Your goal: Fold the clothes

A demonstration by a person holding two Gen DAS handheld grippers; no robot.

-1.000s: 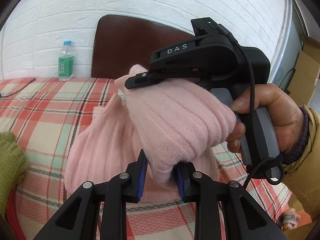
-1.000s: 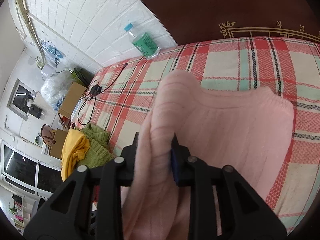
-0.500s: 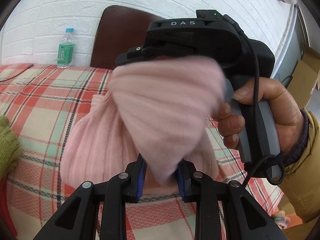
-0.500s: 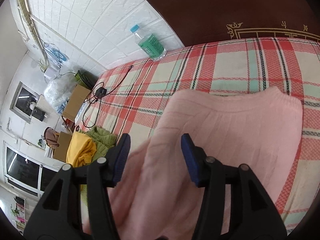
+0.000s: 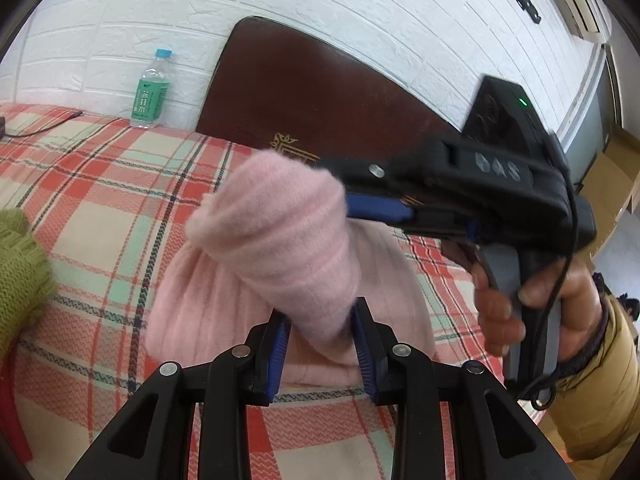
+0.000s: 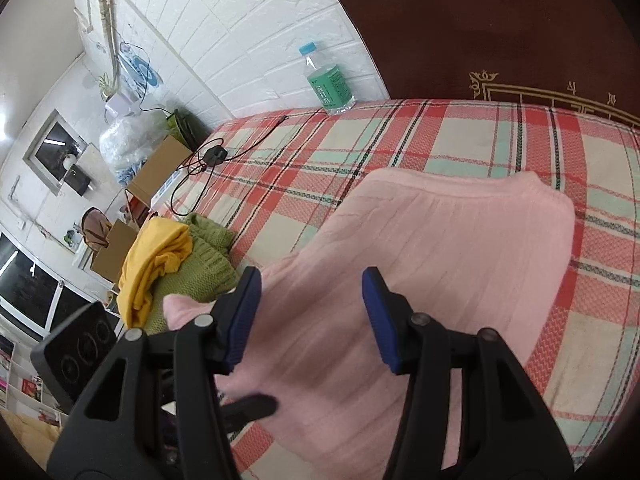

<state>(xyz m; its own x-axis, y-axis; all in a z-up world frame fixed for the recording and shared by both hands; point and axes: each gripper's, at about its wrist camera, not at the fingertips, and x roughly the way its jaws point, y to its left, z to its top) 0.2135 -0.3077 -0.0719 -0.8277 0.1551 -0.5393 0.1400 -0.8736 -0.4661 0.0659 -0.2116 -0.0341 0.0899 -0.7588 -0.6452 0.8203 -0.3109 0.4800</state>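
A pink ribbed sweater [image 6: 448, 248] lies on the plaid bedspread [image 6: 400, 148]. My left gripper [image 5: 322, 344] is shut on a bunched fold of the pink sweater [image 5: 280, 240] and holds it up above the rest of the garment. My right gripper [image 6: 310, 316] is open and empty, hovering over the sweater; in the left wrist view it [image 5: 352, 196] is to the right of the lifted fold, its blue pad beside the fabric.
A green-labelled water bottle [image 5: 151, 90] stands by the brick wall next to the dark headboard [image 5: 320, 108]. A green knit and a yellow garment [image 6: 172, 256] are piled at the bed's left edge. A black cable [image 6: 212, 156] lies on the bedspread.
My right gripper has opened and let go of the pink sweater, then pulled back to the right. My left gripper still holds the fold, which has dropped lower.
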